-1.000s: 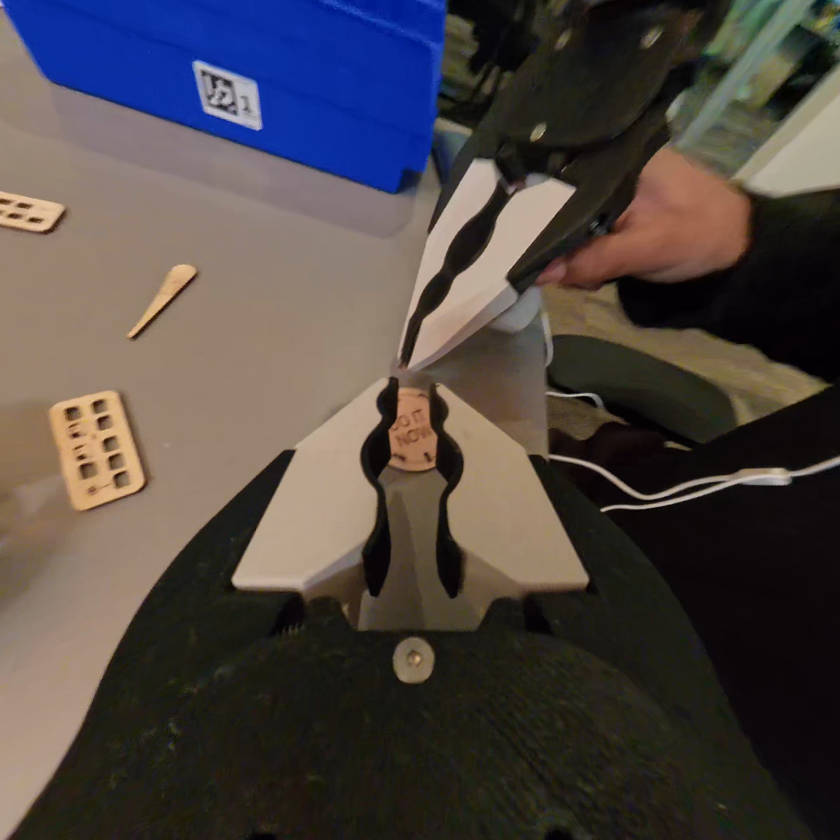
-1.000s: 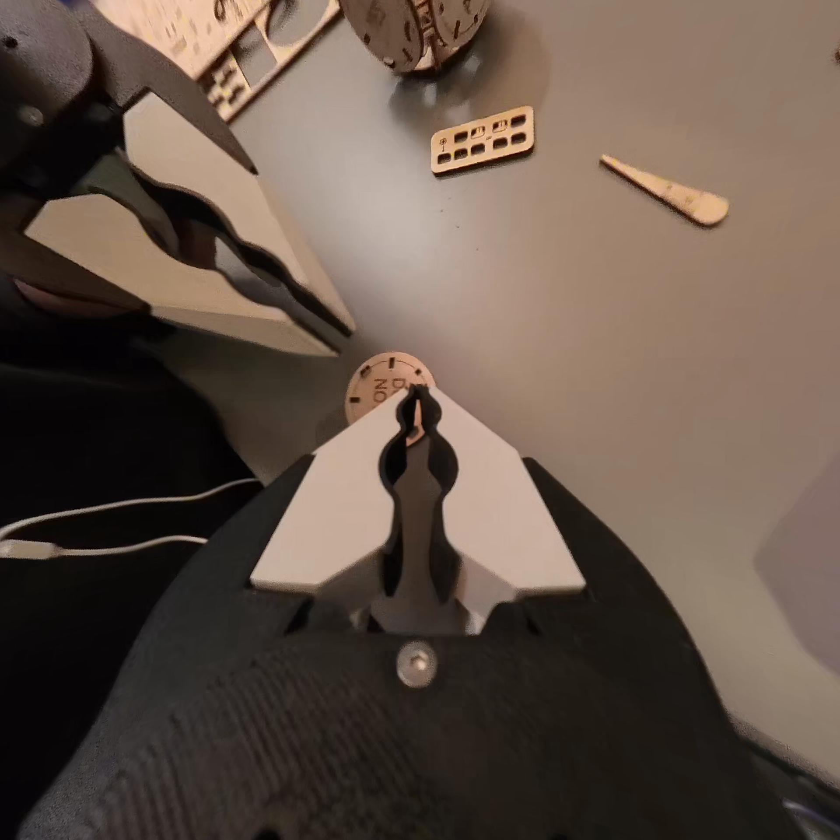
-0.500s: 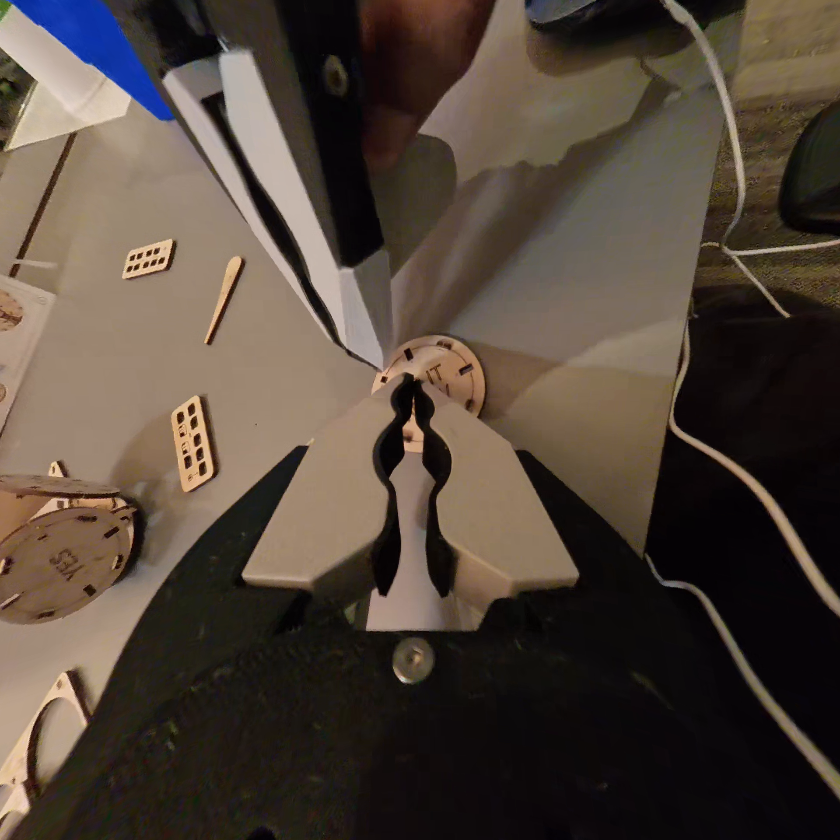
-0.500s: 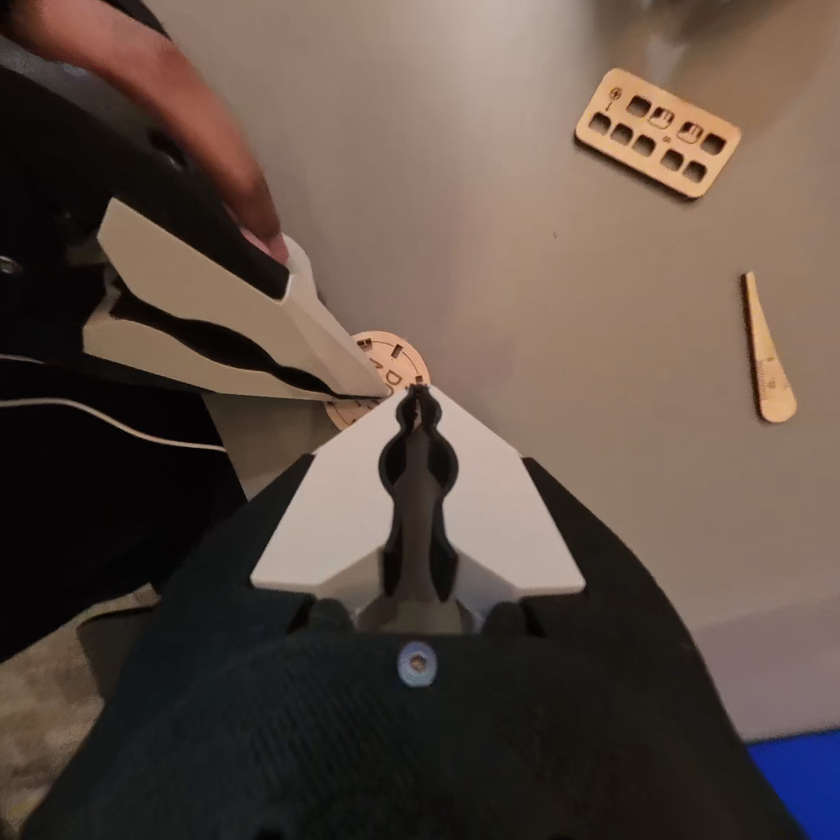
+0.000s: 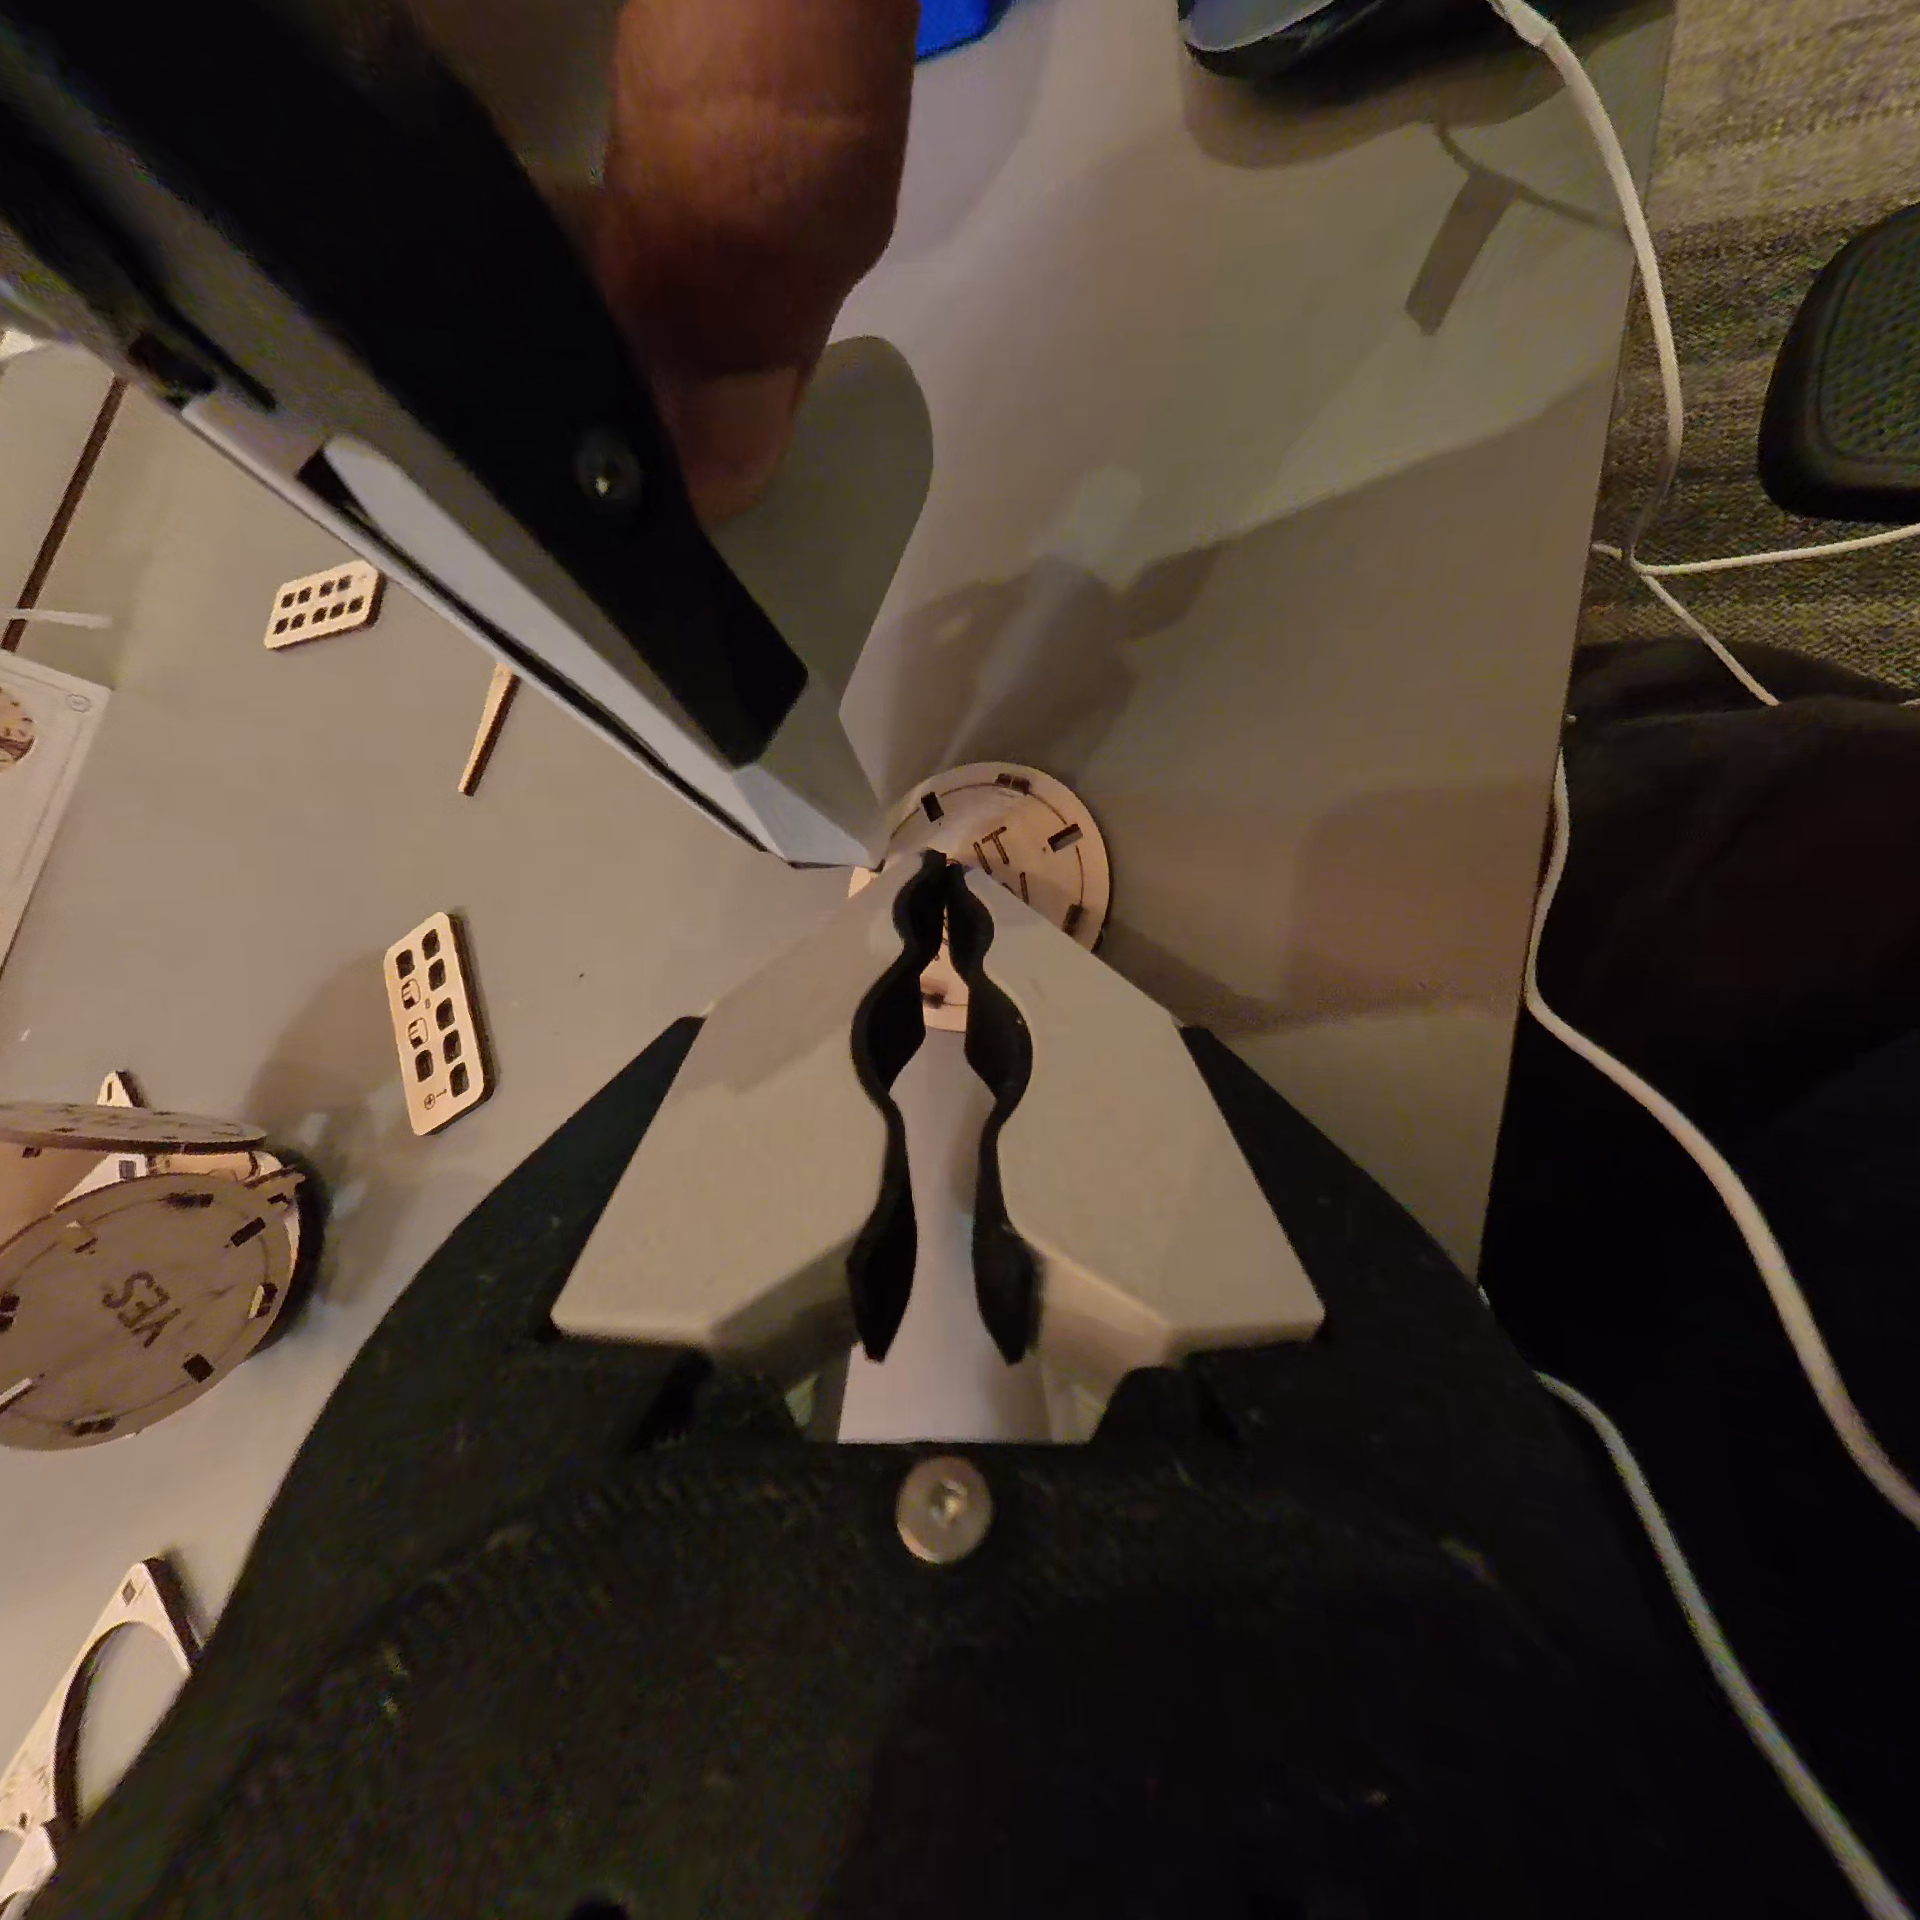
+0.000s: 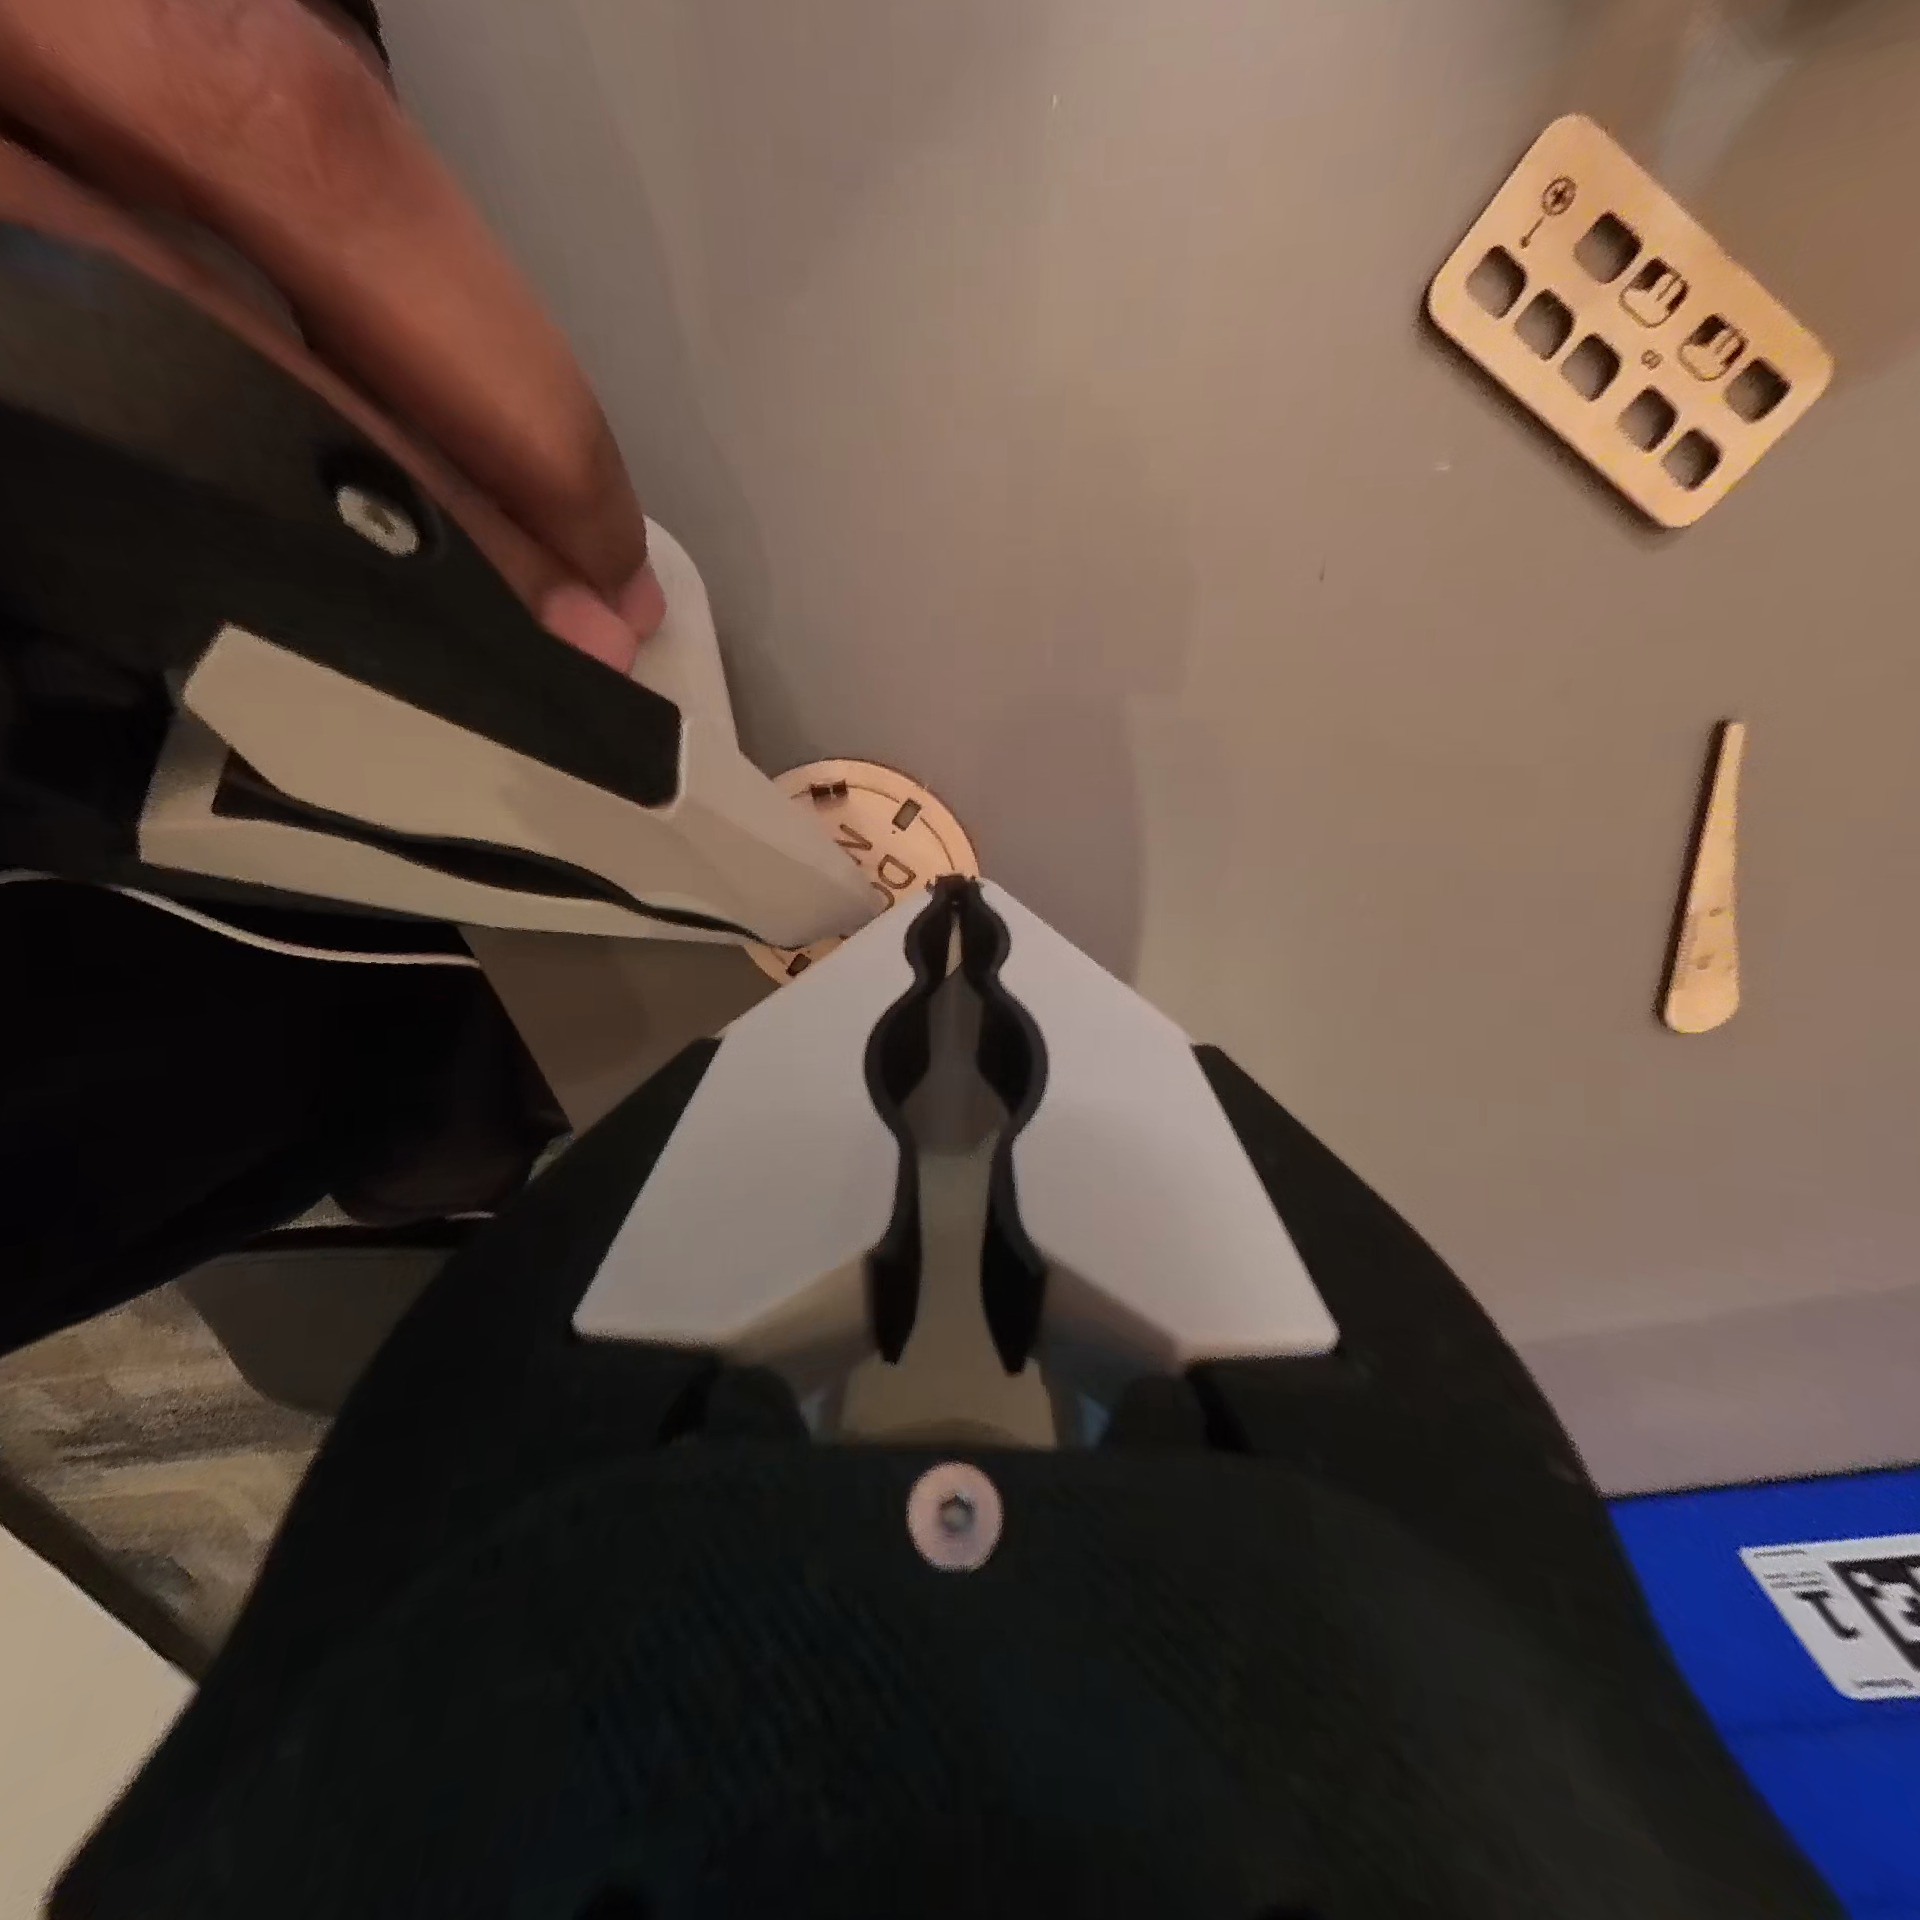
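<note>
1. Nearest in the left wrist view: left gripper [image 5: 940, 860], jaws closed tip to tip with nothing clamped between them, tips set over a small round light-wood disc with slots around its rim [image 5: 1023, 842].
2. Nearest in the right wrist view: right gripper [image 6: 951, 885], likewise closed on nothing, tips at the same disc from the other side, right beside the left gripper's tips. Cannot tell whether either tip presses on the wood.
3. Disc lying flat on the grey table [image 5: 1299, 623], close to its edge.
4. Just behind the left gripper, in the right wrist view: a person's hand [image 6: 364, 312] wrapped around it.
5. Farther off in both views: a rectangular light-wood plate with square holes [image 5: 436, 1023] and a tapered flat wooden stick [image 5: 488, 727], well apart from the disc.
6. Only in the left wrist view: a larger round wooden assembly [image 5: 135, 1309], a second holed plate [image 5: 322, 605], white cables [image 5: 1662, 1122], a black chair [image 5: 1860, 364].
7. Only in the right wrist view: a blue plastic box with a label [image 6: 1766, 1558].
</note>
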A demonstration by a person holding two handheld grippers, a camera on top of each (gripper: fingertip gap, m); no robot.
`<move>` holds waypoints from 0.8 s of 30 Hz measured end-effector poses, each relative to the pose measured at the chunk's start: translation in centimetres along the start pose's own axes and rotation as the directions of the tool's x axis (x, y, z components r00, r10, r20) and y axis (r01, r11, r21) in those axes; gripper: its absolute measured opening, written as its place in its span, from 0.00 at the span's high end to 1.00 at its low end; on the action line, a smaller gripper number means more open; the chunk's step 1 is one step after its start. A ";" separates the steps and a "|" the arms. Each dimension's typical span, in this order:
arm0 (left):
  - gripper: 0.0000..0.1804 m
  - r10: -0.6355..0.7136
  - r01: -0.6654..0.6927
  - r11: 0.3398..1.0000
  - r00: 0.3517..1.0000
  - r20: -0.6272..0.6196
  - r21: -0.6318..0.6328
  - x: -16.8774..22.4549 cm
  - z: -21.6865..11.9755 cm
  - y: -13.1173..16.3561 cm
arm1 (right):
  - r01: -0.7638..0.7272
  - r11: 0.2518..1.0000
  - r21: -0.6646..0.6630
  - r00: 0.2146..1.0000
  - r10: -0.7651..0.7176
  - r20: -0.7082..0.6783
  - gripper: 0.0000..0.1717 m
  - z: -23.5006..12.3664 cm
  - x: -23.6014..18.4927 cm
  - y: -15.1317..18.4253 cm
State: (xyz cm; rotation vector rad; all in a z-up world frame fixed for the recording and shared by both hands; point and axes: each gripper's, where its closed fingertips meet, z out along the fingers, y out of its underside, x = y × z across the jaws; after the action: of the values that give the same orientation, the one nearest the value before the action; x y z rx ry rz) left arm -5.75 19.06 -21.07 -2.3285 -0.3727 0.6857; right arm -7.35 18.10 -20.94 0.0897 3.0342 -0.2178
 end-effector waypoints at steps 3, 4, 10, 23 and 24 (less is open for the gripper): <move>1.00 -0.008 0.008 1.000 1.000 -0.008 0.000 0.0 0.0 0.0 | 0.013 0.998 -0.054 1.000 -0.013 -0.005 1.00 0.1 -0.1 0.1; 1.00 -0.011 0.011 1.000 1.000 -0.011 0.000 0.0 0.0 0.0 | 0.018 0.997 -0.070 1.000 -0.018 -0.008 1.00 0.1 -0.1 0.1; 1.00 -0.010 0.010 1.000 1.000 -0.010 0.000 0.1 0.0 0.0 | 0.039 0.988 -0.153 0.999 -0.041 -0.011 1.00 0.2 -0.1 0.1; 1.00 -0.005 0.005 1.000 1.000 -0.005 0.000 0.4 -0.1 -0.1 | 0.087 0.978 -0.191 0.987 -0.060 0.147 1.00 0.3 -0.2 0.1; 1.00 -0.005 0.005 1.000 1.000 -0.005 0.000 0.4 -0.1 -0.1 | 0.092 0.977 -0.192 0.986 -0.062 0.155 1.00 0.3 -0.2 0.1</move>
State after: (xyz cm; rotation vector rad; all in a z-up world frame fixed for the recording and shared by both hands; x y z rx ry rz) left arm -5.38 19.24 -21.06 -2.3280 -0.3758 0.6775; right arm -7.11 18.19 -21.24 -0.0574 2.8938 0.0710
